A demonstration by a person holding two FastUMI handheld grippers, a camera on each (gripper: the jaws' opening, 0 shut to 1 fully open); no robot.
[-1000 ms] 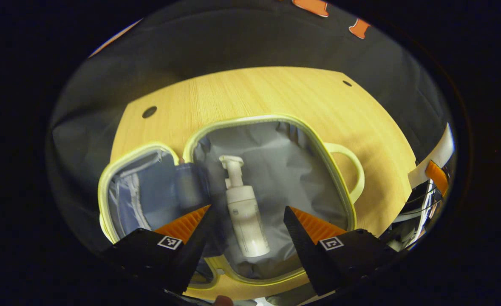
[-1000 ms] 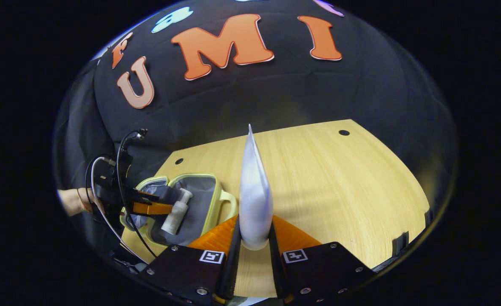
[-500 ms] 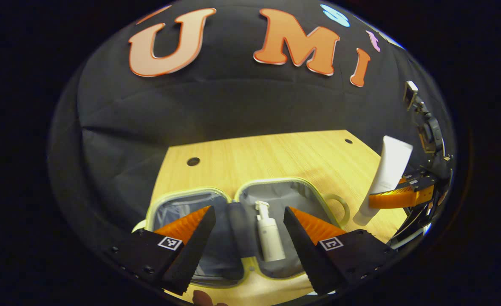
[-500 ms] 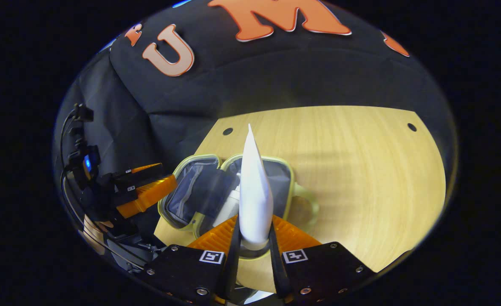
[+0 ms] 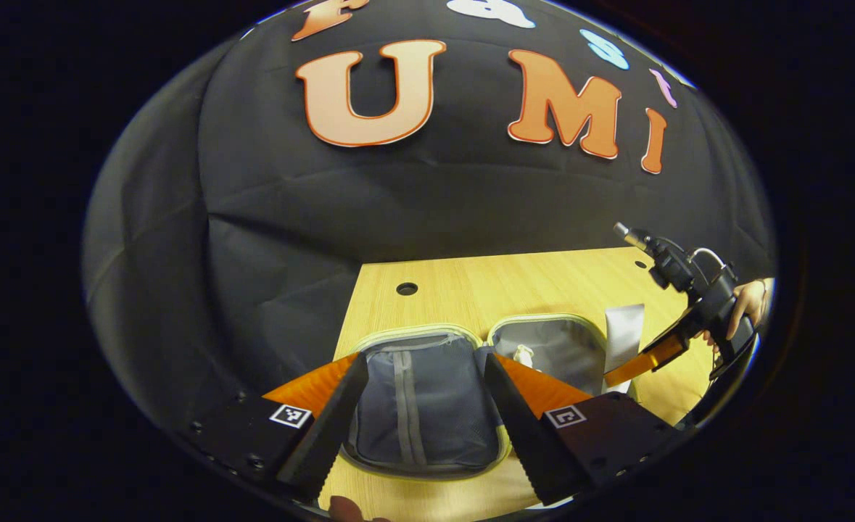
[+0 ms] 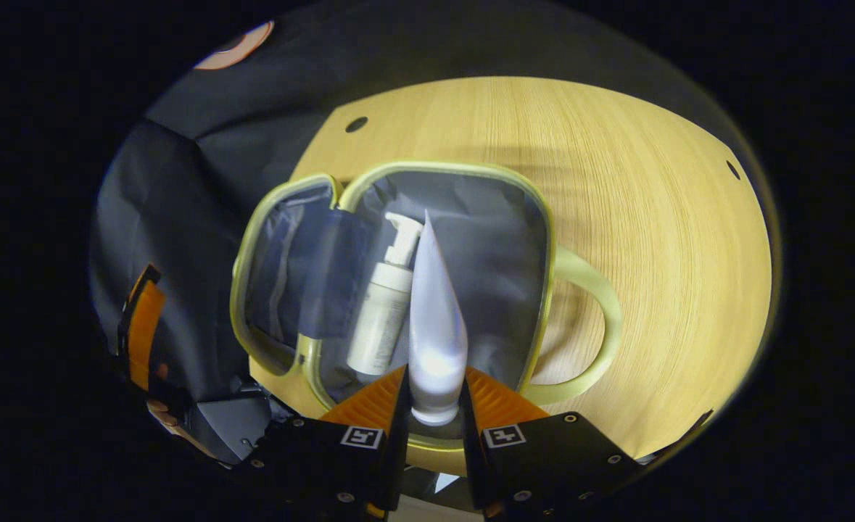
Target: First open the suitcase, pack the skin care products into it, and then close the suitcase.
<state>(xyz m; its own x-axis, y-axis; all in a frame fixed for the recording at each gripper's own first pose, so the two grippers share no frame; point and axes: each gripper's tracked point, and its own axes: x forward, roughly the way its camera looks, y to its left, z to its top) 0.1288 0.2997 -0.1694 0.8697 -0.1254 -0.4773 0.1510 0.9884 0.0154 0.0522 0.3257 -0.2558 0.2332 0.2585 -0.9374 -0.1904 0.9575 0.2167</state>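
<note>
The small suitcase lies open on the wooden table, pale green rim, grey lining, handle to the right. A white pump bottle lies in its main half. My right gripper hangs over that half, shut on a white tube that points forward along the fingers. In the left gripper view my left gripper stands open and empty near the table's front, with the suitcase's lid half behind its gap. Farther right there, the right gripper holds the tube over the main half.
The wooden table has small round holes near its far corners. Bare tabletop lies right of the suitcase. A hand holds the right gripper's handle. The black cloth wall rises behind the table.
The right gripper has carried the tube from beside the suitcase to over its main half and tilted down. The left gripper has drawn back and left, staying open.
</note>
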